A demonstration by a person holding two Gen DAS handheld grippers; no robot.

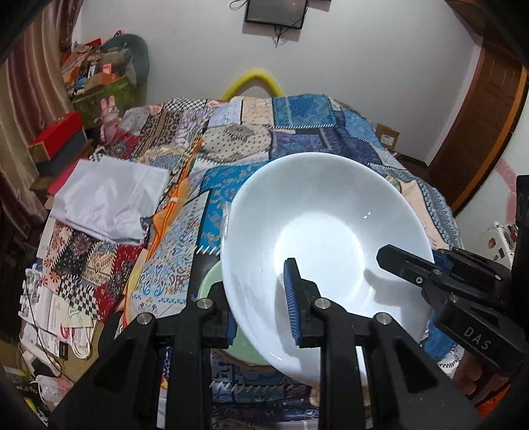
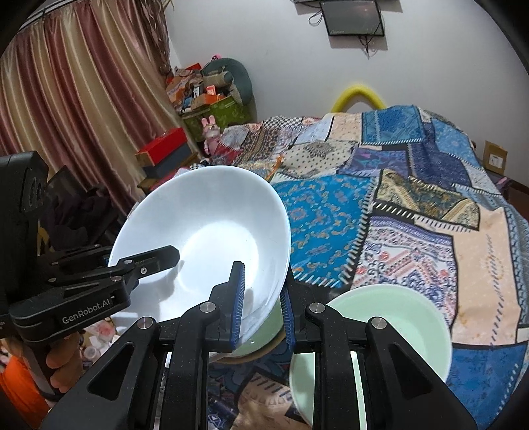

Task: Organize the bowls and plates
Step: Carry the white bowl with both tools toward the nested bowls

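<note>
White bowl carried between two grippers, above the green bowls.

The white bowl [image 1: 325, 231], glossy, rigid and breakable, hangs tilted over the bed's patchwork quilt [image 2: 413, 211]; its thin rim is the only handhold. The left gripper [image 1: 264, 297] and right gripper [image 2: 263, 304] each pinch opposite rim edges, angled downward toward a green bowl [image 2: 396, 317] below.

1 white bowl [image 1: 317, 211], 2 pale green bowls: 1 under the white bowl [image 2: 264, 334], 1 beside it [image 2: 396, 317]. 2 grippers: left [image 1: 261, 297], right [image 2: 263, 297]. 1 patchwork quilt [image 2: 413, 205], 1 folded white cloth [image 1: 109, 198], 1 wall screen [image 2: 352, 16].
</note>
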